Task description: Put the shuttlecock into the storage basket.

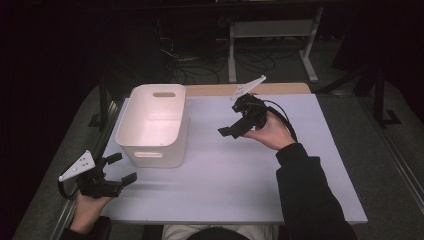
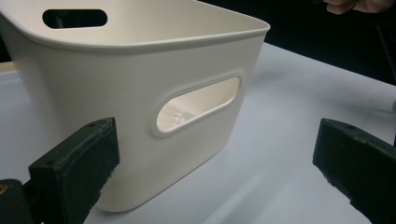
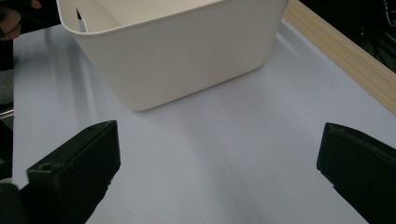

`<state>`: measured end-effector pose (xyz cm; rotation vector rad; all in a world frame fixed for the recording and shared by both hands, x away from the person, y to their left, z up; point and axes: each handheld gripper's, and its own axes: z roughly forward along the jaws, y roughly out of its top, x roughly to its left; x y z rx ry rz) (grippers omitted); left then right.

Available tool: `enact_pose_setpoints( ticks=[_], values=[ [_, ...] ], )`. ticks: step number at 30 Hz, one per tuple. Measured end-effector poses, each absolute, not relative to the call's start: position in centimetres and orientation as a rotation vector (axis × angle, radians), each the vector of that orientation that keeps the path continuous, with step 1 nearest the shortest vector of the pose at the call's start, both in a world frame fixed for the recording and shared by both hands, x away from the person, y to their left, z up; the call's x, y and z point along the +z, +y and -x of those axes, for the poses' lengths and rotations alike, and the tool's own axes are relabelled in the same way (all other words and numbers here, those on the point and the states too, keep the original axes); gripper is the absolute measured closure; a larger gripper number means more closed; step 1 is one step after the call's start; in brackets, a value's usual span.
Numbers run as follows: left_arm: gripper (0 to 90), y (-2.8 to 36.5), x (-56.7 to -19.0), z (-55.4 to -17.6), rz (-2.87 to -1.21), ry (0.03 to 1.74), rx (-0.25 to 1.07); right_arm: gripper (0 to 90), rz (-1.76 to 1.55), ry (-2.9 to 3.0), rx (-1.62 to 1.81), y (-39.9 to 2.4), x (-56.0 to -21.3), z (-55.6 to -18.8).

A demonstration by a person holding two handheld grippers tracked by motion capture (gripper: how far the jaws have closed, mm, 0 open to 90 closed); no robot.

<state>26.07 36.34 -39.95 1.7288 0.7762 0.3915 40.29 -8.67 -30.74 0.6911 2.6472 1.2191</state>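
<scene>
Largest first: white table top (image 1: 240, 175), spread under everything, wooden strip (image 1: 280, 89) along its far edge at 12 o'clock. Next, cream plastic bin (image 1: 152, 126), standing upright at about 10 o'clock from the table's middle, open and seemingly empty, with a slot handle (image 2: 198, 105) cut into the near wall and another in the far wall. Then the left gripper (image 1: 120, 169), held at 8 o'clock off the near-left corner of the table, jaws wide apart, gripping nothing, aimed at the bin's near wall, close to it yet not touching. Then the right gripper (image 1: 231, 131), lifted at about 2 o'clock, to the right of the bin and apart from it, jaws likewise spread and empty, pointing back toward the bin's side wall. Judged from here: probably a two-sided reach for the bin, not yet begun. Risks: a light, empty bin sliding or tipping if one jaw pushes the wall before the other side is steadied; thin rim flexing and slipping out of a shallow pinch; a jaw missing the slot handle and skating off the smooth wall; uneven lift from two sides twisting the bin toward the wooden strip.
</scene>
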Motion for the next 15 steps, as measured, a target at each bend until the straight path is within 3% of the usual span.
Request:
enact_pose_setpoints(
  ticks=[15],
  values=[
    [0.3,36.3,-40.0,-26.1,-1.733,0.78,0.39,0.0,-0.759,2.608,1.235,-11.2,-32.3,-39.7]
  ],
)
